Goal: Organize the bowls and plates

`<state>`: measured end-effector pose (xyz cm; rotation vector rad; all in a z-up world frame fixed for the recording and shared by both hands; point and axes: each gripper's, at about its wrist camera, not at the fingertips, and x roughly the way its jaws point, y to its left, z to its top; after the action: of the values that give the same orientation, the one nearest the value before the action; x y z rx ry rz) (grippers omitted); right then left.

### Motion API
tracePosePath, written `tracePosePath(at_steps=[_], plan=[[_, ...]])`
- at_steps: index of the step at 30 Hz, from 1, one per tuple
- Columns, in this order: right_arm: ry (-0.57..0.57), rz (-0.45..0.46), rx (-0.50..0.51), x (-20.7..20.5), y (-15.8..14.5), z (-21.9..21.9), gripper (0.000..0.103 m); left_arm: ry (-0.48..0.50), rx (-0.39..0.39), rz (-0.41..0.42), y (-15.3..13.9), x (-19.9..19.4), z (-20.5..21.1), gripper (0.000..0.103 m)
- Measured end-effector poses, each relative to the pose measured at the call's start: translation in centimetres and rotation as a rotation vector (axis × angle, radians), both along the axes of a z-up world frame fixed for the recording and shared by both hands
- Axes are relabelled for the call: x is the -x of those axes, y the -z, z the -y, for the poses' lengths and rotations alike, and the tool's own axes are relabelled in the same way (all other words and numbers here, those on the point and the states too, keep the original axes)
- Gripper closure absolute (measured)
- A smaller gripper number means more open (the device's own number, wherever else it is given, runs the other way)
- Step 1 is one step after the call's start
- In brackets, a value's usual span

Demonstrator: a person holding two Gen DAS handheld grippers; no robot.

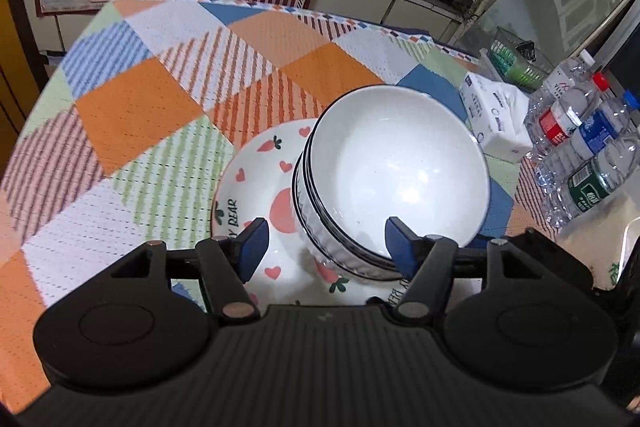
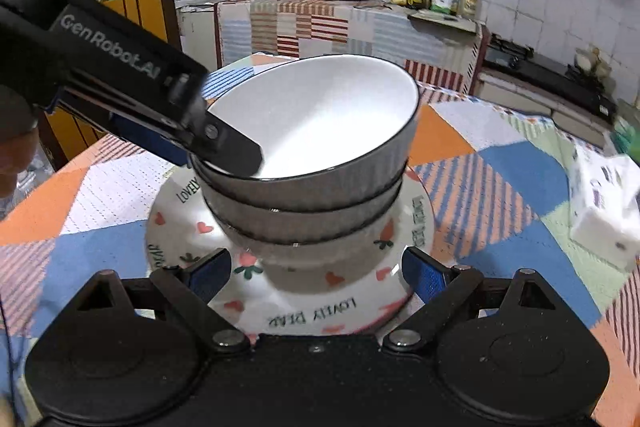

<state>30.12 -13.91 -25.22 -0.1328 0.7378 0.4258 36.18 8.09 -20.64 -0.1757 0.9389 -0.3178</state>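
Note:
Three white bowls with dark rims [image 1: 396, 171] [image 2: 316, 143] are stacked on a white plate with pink hearts and "LOVELY BEAR" lettering [image 1: 256, 163] [image 2: 312, 311] on the patchwork tablecloth. My left gripper [image 1: 326, 247] is open, its blue pads on either side of the top bowl's near rim; in the right wrist view one left finger [image 2: 232, 147] lies over that rim. My right gripper [image 2: 316, 275] is open and empty, low over the plate's near edge in front of the stack.
A white tissue pack [image 1: 496, 111] [image 2: 604, 203] and several water bottles [image 1: 580, 147] stand at the table's right side. A green basket [image 1: 516, 59] sits behind them. Kitchen counters and a stove [image 2: 552, 75] lie beyond the table.

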Motion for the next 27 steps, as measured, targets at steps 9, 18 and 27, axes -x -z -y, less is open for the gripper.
tracePosePath(at_steps=[9, 18, 27], plan=[[0.104, -0.073, -0.005, 2.2, -3.0, 1.7, 0.008, -0.008, -0.059, 0.039, -3.9, 4.7, -1.1, 0.031], [0.186, -0.081, 0.004, 4.9, -6.2, 2.9, 0.008, -0.001, -0.115, 0.048, -6.5, 9.3, -0.8, 0.027], [0.235, -0.086, 0.001, 8.1, -9.4, 3.8, 0.008, -0.048, -0.125, 0.096, -8.3, 13.5, -0.6, 0.021]])
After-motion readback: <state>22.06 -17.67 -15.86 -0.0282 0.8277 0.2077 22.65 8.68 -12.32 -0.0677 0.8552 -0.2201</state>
